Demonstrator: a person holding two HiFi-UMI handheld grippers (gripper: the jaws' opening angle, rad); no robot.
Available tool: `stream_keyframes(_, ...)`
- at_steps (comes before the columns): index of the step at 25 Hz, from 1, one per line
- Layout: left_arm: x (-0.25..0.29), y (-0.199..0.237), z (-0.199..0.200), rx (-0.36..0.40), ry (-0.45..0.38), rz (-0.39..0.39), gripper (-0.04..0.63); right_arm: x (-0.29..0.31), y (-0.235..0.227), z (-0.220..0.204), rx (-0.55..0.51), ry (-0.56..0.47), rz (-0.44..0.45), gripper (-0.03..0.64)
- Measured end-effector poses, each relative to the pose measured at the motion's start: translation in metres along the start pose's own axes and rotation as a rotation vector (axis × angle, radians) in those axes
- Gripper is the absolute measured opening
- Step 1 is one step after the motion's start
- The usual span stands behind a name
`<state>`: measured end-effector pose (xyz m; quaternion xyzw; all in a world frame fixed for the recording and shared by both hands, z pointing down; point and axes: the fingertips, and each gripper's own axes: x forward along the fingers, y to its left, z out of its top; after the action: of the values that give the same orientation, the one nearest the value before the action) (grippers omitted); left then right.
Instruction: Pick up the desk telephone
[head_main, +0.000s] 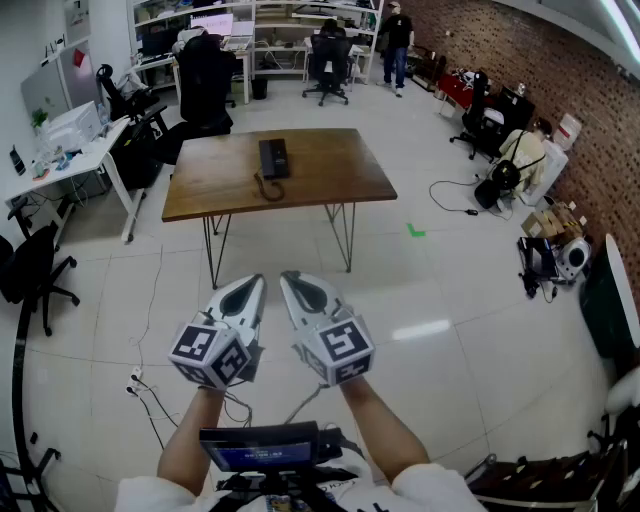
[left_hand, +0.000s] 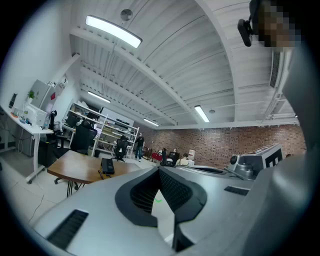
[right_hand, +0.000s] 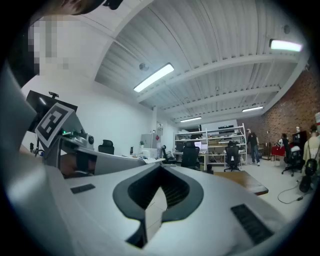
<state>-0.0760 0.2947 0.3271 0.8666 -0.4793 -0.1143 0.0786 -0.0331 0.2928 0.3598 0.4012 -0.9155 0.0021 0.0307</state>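
The black desk telephone (head_main: 272, 158) lies flat on the far half of a brown wooden table (head_main: 330, 170), its coiled cord (head_main: 268, 188) trailing toward the near edge. In the left gripper view the telephone (left_hand: 107, 166) shows small and distant on the table (left_hand: 75, 169). My left gripper (head_main: 253, 286) and right gripper (head_main: 292, 284) are held side by side over the floor, well short of the table. Both are shut with nothing between the jaws. The left gripper (left_hand: 160, 171) points at the table; the right gripper (right_hand: 161, 168) sees only the table corner (right_hand: 248, 181).
White tiled floor (head_main: 440, 330) lies between me and the table, with a green mark (head_main: 415, 231) and loose cables (head_main: 150, 395). A white desk (head_main: 70, 165) and black office chairs (head_main: 205, 85) stand at the left and back. Bags and chairs line the brick wall (head_main: 540, 60) at the right.
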Motion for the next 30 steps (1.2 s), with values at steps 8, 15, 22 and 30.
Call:
stream_keyframes(8,0.002,0.027,-0.002,-0.014,0.004,-0.009,0.0,0.022,0.007,-0.001,0.003,-0.012,-0.015,0.0)
stream_keyframes(15,0.018,0.045,-0.007,-0.017,0.009,-0.003,0.0,0.042,-0.009,-0.004,0.004,-0.013,-0.014,0.0)
stream_keyframes(22,0.064,0.07,-0.011,0.005,0.009,0.014,0.0,0.081,-0.046,-0.005,0.001,-0.025,0.012,0.0)
stream_keyframes(30,0.15,0.099,-0.02,0.019,0.033,0.036,0.0,0.134,-0.12,-0.002,0.017,-0.039,0.04,0.0)
